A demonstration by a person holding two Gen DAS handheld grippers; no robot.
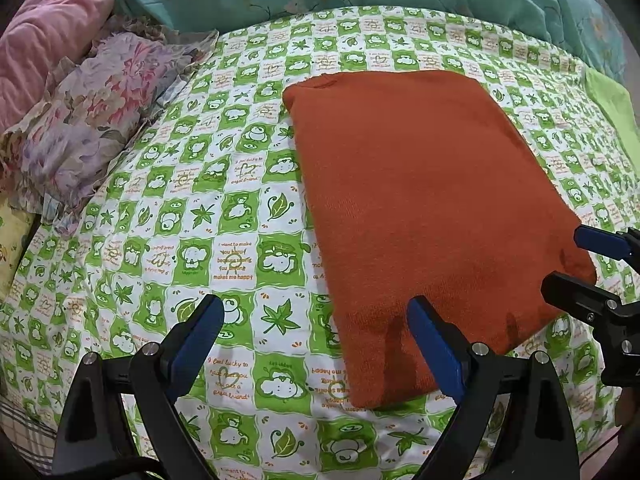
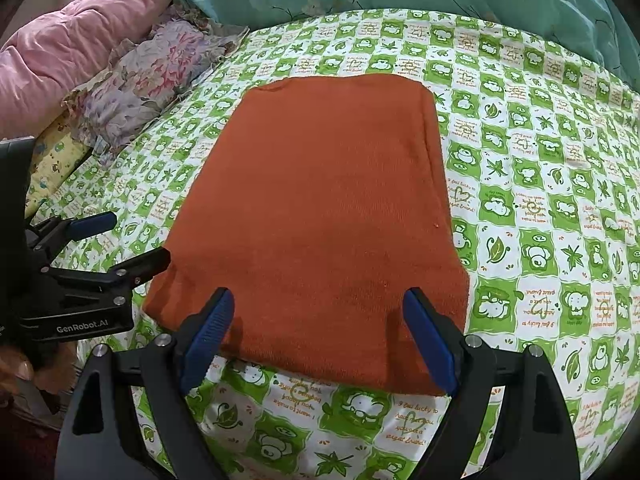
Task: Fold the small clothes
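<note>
Lying flat mid-bed on green-and-white checked cartoon bedsheet [image 2: 520, 208]: rust-orange knit garment [image 2: 320, 208], already folded to neat rectangle. Left gripper [image 1: 316, 340] and right gripper [image 2: 320, 334] both spread wide, holding nothing, poised at near edge, probably for next fold.

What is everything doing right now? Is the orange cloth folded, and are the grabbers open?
Orange cloth: folded into a flat rectangle, lying on the bed sheet, not held.
Left gripper: jaws open, empty, at the cloth's near edge.
Right gripper: jaws open, empty, over the cloth's near edge.
Bed sheet: spread flat.
Floral pillow: rumpled, at the sheet's edge.
</note>
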